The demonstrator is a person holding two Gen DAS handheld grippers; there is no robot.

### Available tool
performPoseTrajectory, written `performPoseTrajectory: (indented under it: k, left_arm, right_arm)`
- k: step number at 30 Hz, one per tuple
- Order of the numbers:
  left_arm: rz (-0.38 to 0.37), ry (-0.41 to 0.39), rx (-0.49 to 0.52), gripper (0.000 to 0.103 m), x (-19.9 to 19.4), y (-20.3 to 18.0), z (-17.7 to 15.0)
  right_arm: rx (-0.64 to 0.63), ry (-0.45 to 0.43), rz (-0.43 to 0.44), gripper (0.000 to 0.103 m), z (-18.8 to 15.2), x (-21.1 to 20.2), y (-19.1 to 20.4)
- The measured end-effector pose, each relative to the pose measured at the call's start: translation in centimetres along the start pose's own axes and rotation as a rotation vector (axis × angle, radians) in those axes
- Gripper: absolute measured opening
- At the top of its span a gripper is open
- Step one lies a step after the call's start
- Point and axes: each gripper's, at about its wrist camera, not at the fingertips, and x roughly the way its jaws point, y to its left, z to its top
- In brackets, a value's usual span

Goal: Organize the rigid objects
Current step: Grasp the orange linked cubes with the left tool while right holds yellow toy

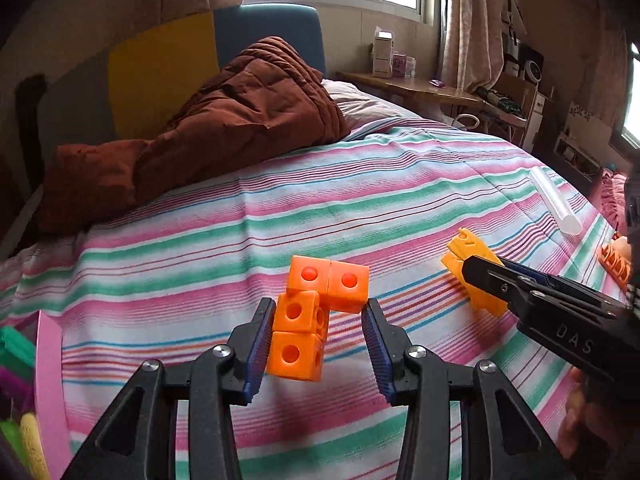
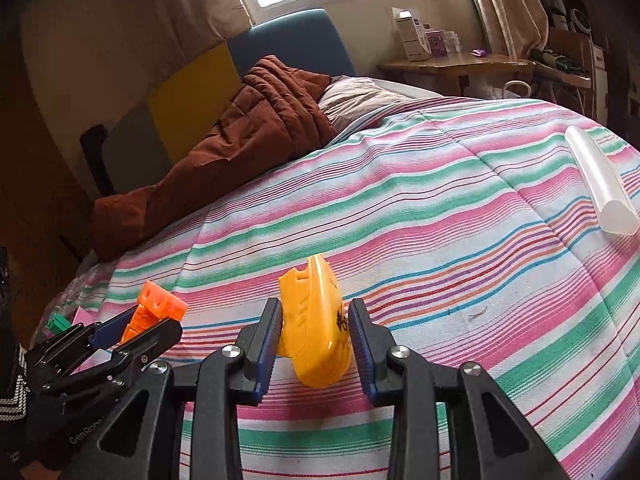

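A bedroom with a bright window, and a bed covered by a striped sheet [image 1: 280, 208] in pink, green and white. A rumpled brown quilt [image 1: 224, 120] is heaped near the headboard.

The left gripper [image 1: 318, 344] reaches over the sheet with its jaws spread around a cluster of orange cubes [image 1: 316, 312], four joined blocks with round holes and studs. The left pad touches the cluster's lower cubes; the right pad stands apart from it. The cluster seems tilted and partly lifted, though whether it rests on the sheet is unclear.

To the right, the right gripper [image 2: 316, 344] holds a yellow plastic piece [image 2: 314, 320], curved, with slots and a dark mark. Its jaws sit against both sides of the piece, pinching it upright just above the sheet, likely so it can be carried off for sorting.

A clear plastic tube [image 2: 600, 184] lies well apart at the far right. An orange ribbed piece [image 1: 616, 264] lies at the right edge.

At the lower left edge, a pink tray [image 1: 50, 380] holds green, purple and yellow pieces, only partly in view. It looks like the place where sorted items go.
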Motion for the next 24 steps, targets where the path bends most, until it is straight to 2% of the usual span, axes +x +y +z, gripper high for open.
performPoseTrajectory:
  k: [6, 14, 20, 24]
  left_arm:
    - [-0.046, -0.006, -0.123, 0.045, -3.6, 1.5, -2.3]
    - [-0.092, -0.036, -0.193, 0.045, -9.4, 3.1, -4.8]
    - [-0.076, -0.074, -0.189, 0.045, -14.2, 4.5, -7.2]
    - [-0.045, -0.078, -0.228, 0.045, -16.9, 6.7, -9.3]
  right_arm:
    - [-0.032, 0.017, -0.016, 0.034, -0.1, 0.3, 0.6]
    - [-0.05, 0.027, -0.04, 0.034, -0.2, 0.5, 1.0]
    - [-0.113, 0.022, -0.036, 0.034, -0.5, 0.3, 2.3]
    - [-0.151, 0.029, -0.044, 0.034, -0.6, 0.6, 3.0]
